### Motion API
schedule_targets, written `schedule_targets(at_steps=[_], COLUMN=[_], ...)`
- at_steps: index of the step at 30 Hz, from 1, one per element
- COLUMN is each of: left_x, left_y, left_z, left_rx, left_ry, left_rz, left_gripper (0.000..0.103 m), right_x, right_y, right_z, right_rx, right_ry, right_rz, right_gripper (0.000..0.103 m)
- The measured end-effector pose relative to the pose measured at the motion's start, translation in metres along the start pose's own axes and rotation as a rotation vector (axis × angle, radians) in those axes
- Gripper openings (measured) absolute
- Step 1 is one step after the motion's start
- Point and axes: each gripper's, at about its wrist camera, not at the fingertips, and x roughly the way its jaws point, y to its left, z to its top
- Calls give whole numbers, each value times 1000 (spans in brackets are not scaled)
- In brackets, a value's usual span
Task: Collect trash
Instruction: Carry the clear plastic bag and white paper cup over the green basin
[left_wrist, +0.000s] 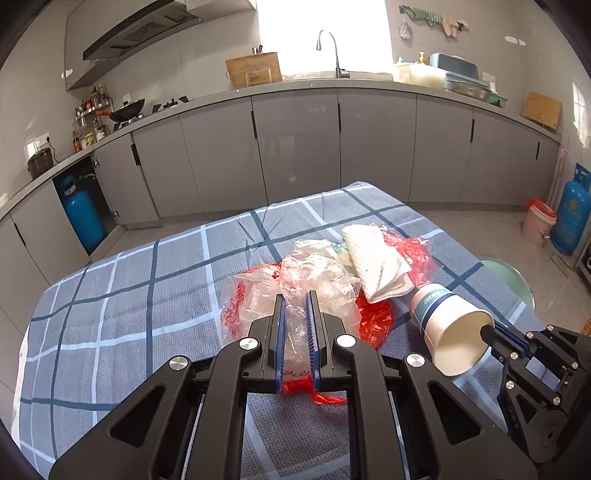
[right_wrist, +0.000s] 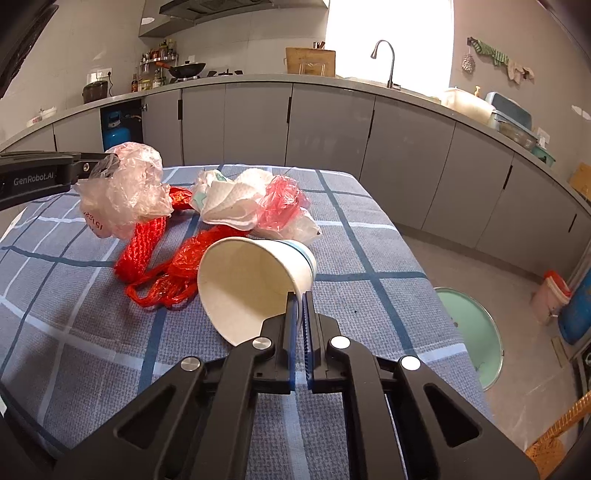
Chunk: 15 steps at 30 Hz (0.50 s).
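A pile of trash lies on the blue checked tablecloth (left_wrist: 122, 295). My left gripper (left_wrist: 296, 299) is shut on a crumpled clear plastic bag (left_wrist: 317, 280) and holds it just above the cloth; in the right wrist view the bag (right_wrist: 125, 192) hangs from the left gripper at the left. My right gripper (right_wrist: 298, 295) is shut on the rim of a white paper cup (right_wrist: 251, 280), tipped on its side with its mouth toward the camera; the cup (left_wrist: 448, 328) also shows at the right of the left wrist view. Red mesh netting (right_wrist: 147, 243), a crumpled paper towel (right_wrist: 232, 203) and red plastic film (right_wrist: 280, 203) lie behind.
Grey kitchen cabinets and a counter with sink and faucet (left_wrist: 332, 51) run behind the table. A round green stool (right_wrist: 472, 332) stands right of the table. A pale bucket with red liner (left_wrist: 537, 221) and a blue gas cylinder (left_wrist: 572, 218) stand on the floor at the right.
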Motion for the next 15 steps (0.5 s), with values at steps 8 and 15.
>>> schedule_targets(at_steps=[8,15], left_x=[-15,-23], left_y=[-10,-27], left_z=[18,31], left_rx=[22,48], left_ry=[-45,-66], left_rz=[13,17], left_gripper=[12,12], right_x=[-21,-40], right_y=[-14,-30], right_z=[11,20], right_rx=[28,68], right_ry=[-58,-103], right_rz=[-18,-39], right_gripper=[5,5])
